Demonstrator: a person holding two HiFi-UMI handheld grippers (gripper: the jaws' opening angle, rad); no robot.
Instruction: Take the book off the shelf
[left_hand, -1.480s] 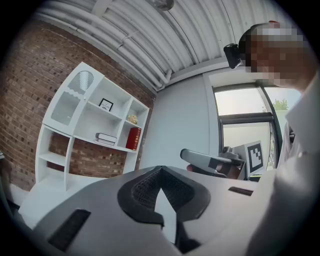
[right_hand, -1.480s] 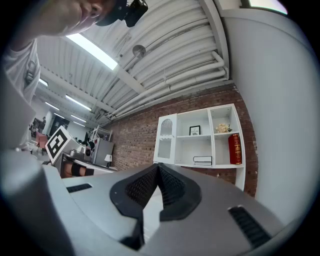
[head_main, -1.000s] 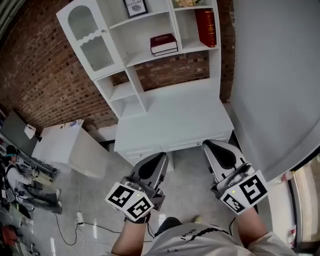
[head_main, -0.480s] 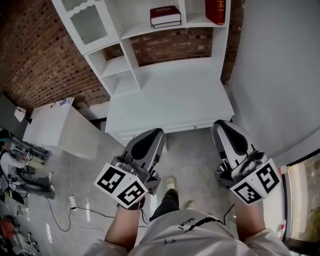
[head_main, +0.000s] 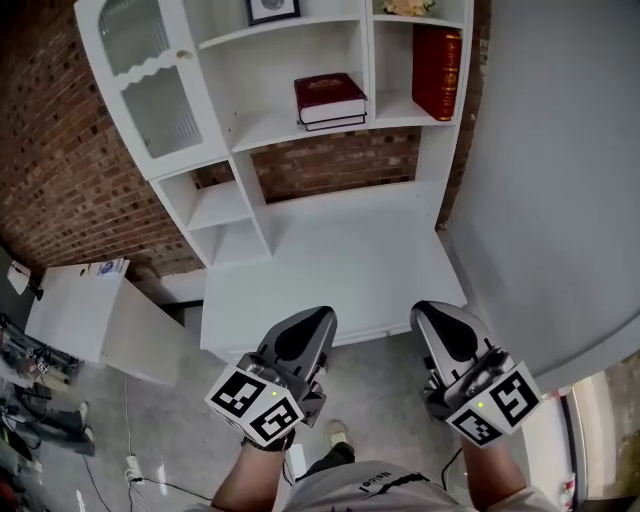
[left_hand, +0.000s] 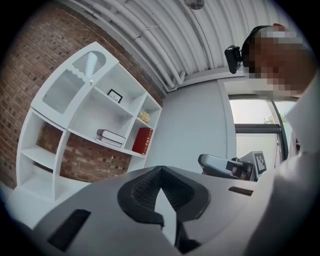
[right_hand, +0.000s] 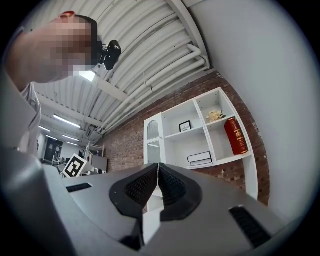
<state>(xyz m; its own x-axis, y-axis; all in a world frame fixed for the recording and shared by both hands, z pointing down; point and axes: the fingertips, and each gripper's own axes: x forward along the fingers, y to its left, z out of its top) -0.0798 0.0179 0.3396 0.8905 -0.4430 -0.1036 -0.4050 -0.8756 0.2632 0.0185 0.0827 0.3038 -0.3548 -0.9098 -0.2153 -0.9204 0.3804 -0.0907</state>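
Head view: both tools sit low in frame near the front edge of the worktop (head_main: 330, 262), well apart from the shelf (head_main: 262, 128). Left tool (head_main: 316, 318) has its jaws fully together with nothing in them. Right tool (head_main: 430, 310) is the same, pads meeting, empty. Two flat books (head_main: 330, 98) lie stacked in the middle compartment. A red book (head_main: 437, 72) stands upright in the right compartment, near its right wall. Cannot tell which one the task means. The reach looks not yet begun.

Risks:
- The jaws need opening before contact, else a closed tip just shoves the book deeper.
- Pulling the top flat book could drag the lower one off the ledge.
- The red book, pinched high, could tip and drop onto the worktop.
- The long reach across the worktop means less control at the grasp.
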